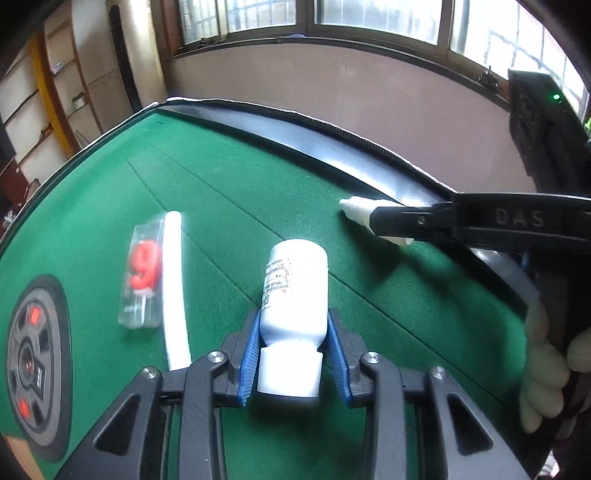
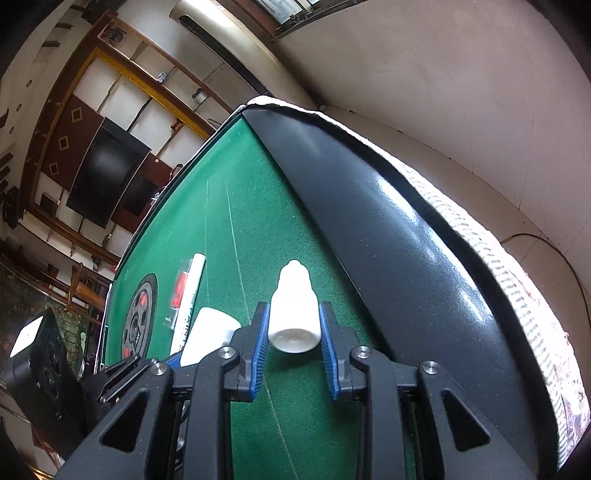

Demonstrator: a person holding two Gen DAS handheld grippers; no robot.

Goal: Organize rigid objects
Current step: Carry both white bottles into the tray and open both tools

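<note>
I see green bench point(image 1: 229, 192). Left gripper point(image 1: 293, 354) clamped on white pill bottle point(image 1: 295, 284), mid-bench. Right gripper point(image 2: 293, 347) closed around small dropper bottle point(image 2: 294, 306) near the black far edge. Paint marker point(image 1: 175, 280) touches candle pack point(image 1: 142, 273) by the left edge.

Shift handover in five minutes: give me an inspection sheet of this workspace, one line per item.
Surface: green felt table with black padded rim.
Job's things: white pill bottle lying down; small dropper bottle; white paint marker beside clear packet with red 9.
Clutter: nothing seen.
Grippers: left gripper shut on the pill bottle; right gripper shut on the dropper bottle.
Cables: thin cable along the wall.
Surroundings: windows, shelving, dark screen.
</note>
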